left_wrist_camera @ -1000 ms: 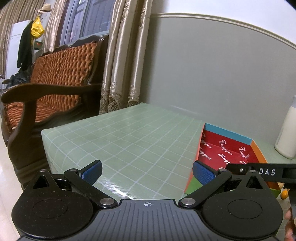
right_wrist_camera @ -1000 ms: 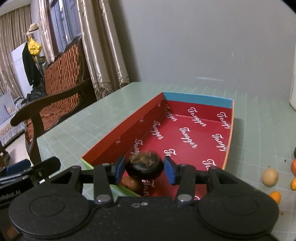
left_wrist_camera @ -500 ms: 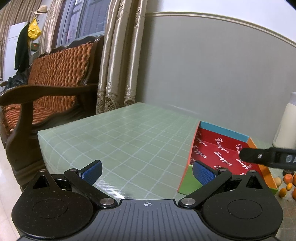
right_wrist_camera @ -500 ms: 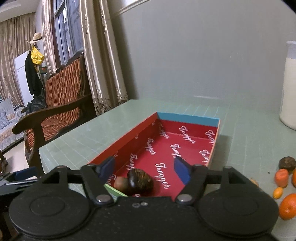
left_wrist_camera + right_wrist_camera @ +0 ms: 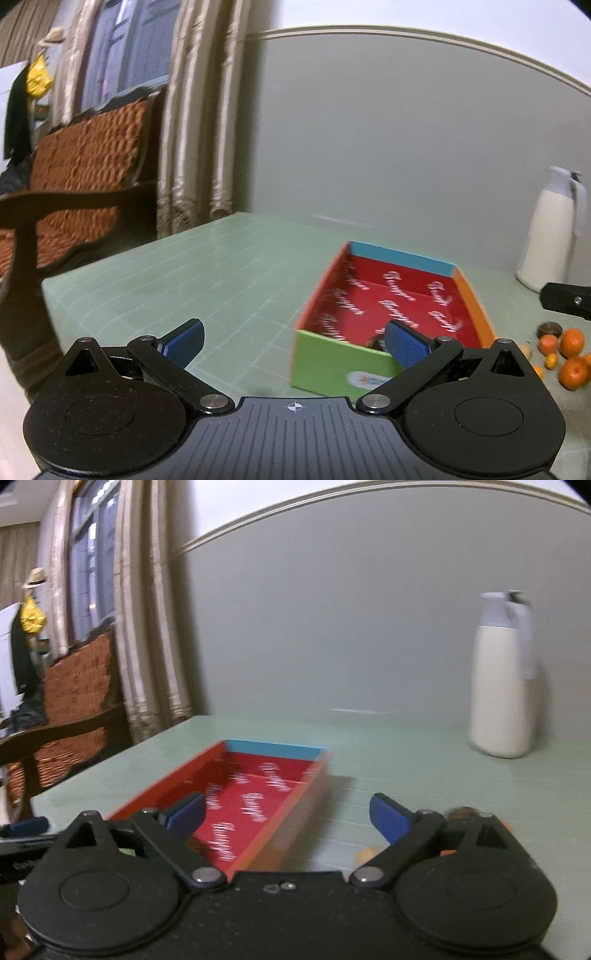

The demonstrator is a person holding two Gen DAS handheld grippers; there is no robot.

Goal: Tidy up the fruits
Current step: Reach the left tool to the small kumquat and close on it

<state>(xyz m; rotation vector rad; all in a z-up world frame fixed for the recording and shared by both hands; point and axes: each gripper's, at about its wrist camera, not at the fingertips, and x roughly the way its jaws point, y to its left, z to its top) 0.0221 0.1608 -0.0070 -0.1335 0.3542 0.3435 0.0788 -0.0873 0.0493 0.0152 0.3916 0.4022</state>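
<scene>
The cardboard box (image 5: 332,365), red inside with a green front wall, sits on the green table. Just over that wall a dark fruit (image 5: 376,342) peeks out beside my left gripper's right pad. My left gripper (image 5: 295,343) is open and empty, low in front of the box. To the box's right lie several oranges (image 5: 570,369) and a dark round fruit (image 5: 550,328). In the right wrist view my right gripper (image 5: 288,816) hovers over the box's right wall (image 5: 295,812); its jaws are opening with nothing held between them. A dark fruit (image 5: 460,812) shows blurred behind its right finger.
A white thermos jug (image 5: 502,686) stands at the back right near the grey wall. A wooden bench with orange cushions (image 5: 81,155) and curtains lie beyond the table's left edge. Part of the right gripper (image 5: 565,302) juts in at the right of the left wrist view.
The right gripper let the dark fruit go into the box, opened wide, then drew back and swung right. The left view swung right, bringing the box and oranges into sight.
</scene>
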